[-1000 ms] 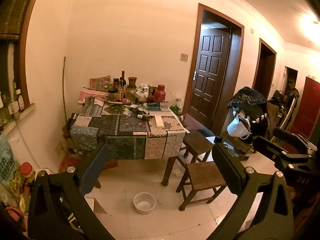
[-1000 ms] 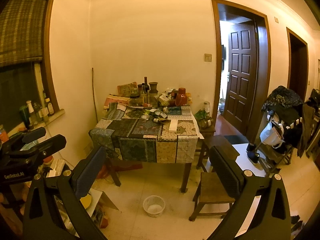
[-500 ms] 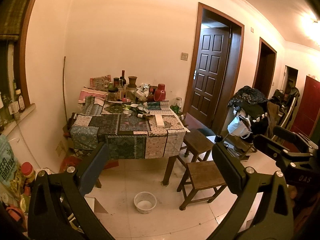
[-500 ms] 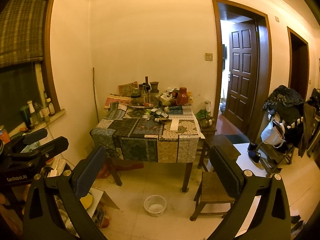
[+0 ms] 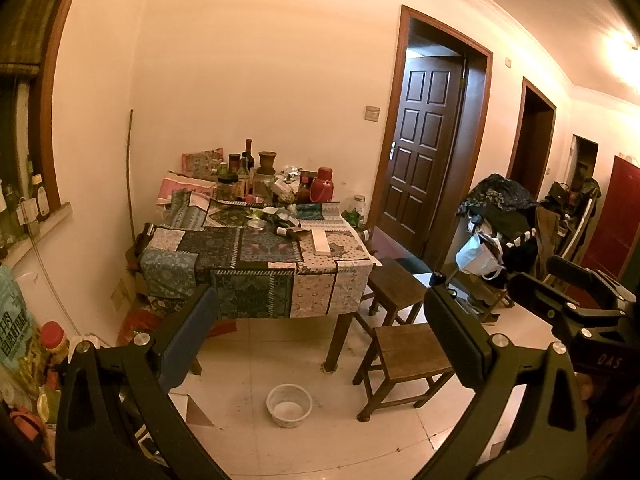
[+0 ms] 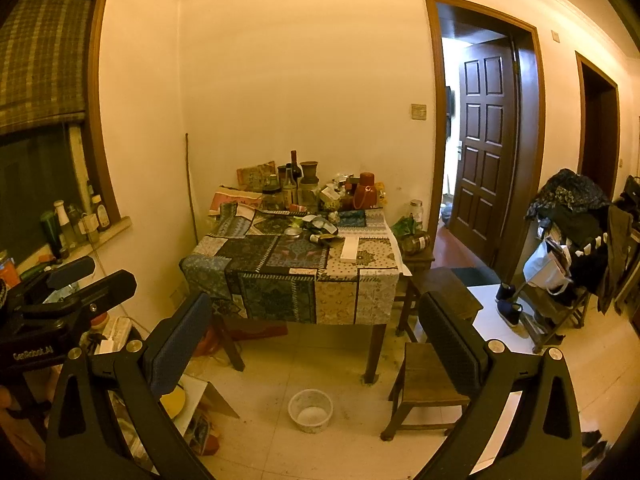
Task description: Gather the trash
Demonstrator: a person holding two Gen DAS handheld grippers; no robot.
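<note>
A table (image 5: 256,276) with a patterned patchwork cloth stands across the room, also in the right wrist view (image 6: 292,276). On it lie crumpled wrappers and a fallen bottle (image 5: 286,226) (image 6: 320,236), a long white box (image 5: 320,242) (image 6: 349,249), and bottles and jars at the back. A small white basket (image 5: 289,405) (image 6: 310,410) sits on the floor in front of the table. My left gripper (image 5: 320,324) is open and empty, far from the table. My right gripper (image 6: 316,324) is open and empty too.
Two wooden stools (image 5: 404,352) (image 6: 428,380) stand right of the table. A rack piled with clothes and bags (image 5: 500,232) (image 6: 568,236) is at the right. Open doors (image 5: 424,152) lie beyond. Bottles and clutter (image 6: 76,220) fill the left windowsill and floor.
Both views have shifted very slightly nearer the table. Both grippers stay open and nothing on the table has moved.
</note>
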